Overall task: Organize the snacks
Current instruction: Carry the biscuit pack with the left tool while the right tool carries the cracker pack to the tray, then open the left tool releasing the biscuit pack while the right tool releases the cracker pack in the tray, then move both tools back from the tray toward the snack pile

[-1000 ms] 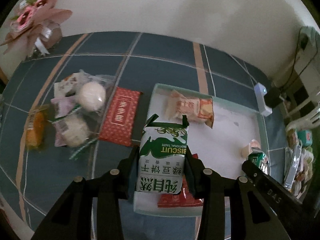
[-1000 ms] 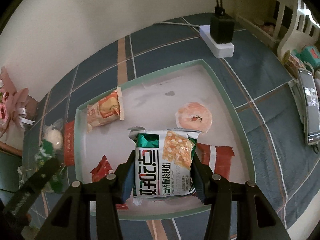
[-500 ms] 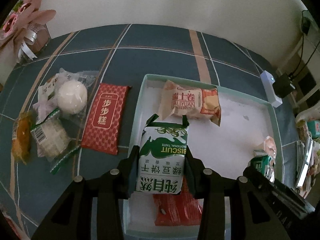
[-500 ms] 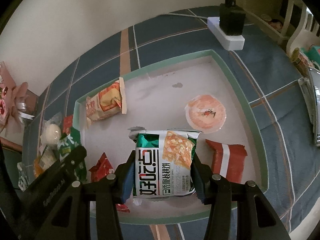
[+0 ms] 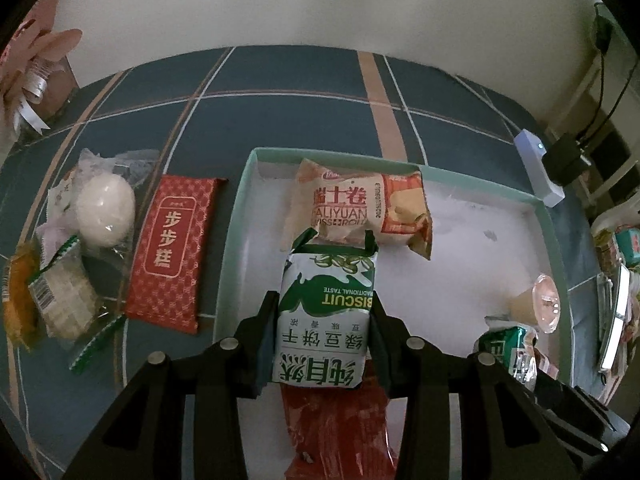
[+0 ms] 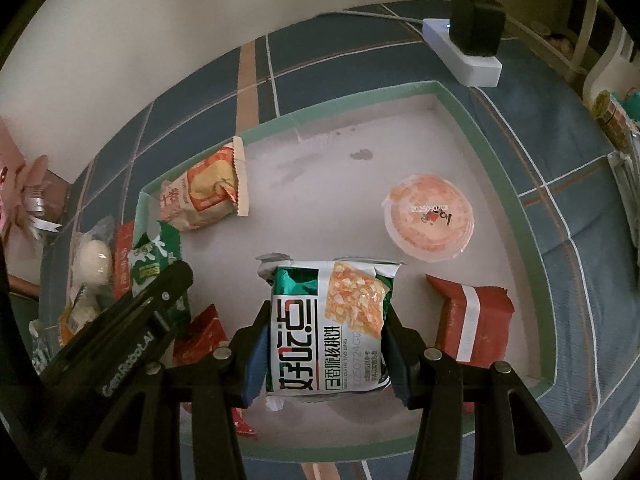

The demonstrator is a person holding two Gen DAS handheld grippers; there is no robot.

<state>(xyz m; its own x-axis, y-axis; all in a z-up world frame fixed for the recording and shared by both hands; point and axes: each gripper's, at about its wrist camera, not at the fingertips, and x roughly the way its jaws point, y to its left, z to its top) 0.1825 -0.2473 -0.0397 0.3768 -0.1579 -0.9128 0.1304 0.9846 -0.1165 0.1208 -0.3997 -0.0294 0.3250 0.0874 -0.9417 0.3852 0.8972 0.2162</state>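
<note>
My left gripper [image 5: 322, 320] is shut on a green and white biscuit pack [image 5: 326, 312] and holds it over the left part of the green-rimmed tray [image 5: 236, 240], above a red packet [image 5: 340, 428]. My right gripper [image 6: 326, 340] is shut on a green walnut-cake pack [image 6: 328, 328] over the tray's front middle [image 6: 500, 184]. In the tray lie an orange Swiss roll pack [image 5: 360, 208], a pink jelly cup [image 6: 430, 216] and a red-and-white packet [image 6: 472, 316]. The left gripper with its biscuit pack [image 6: 154, 264] shows at the left of the right wrist view.
Left of the tray on the blue plaid cloth lie a red patterned packet [image 5: 172, 248], a white round bun in clear wrap [image 5: 105, 210], a pale wrapped cake [image 5: 64, 300] and an orange snack [image 5: 16, 300]. A white power strip with a black plug [image 6: 472, 48] lies behind the tray.
Both grippers have moved forward over the tray with their packs still held. The left gripper has come further right and now shows large in the right wrist view.
</note>
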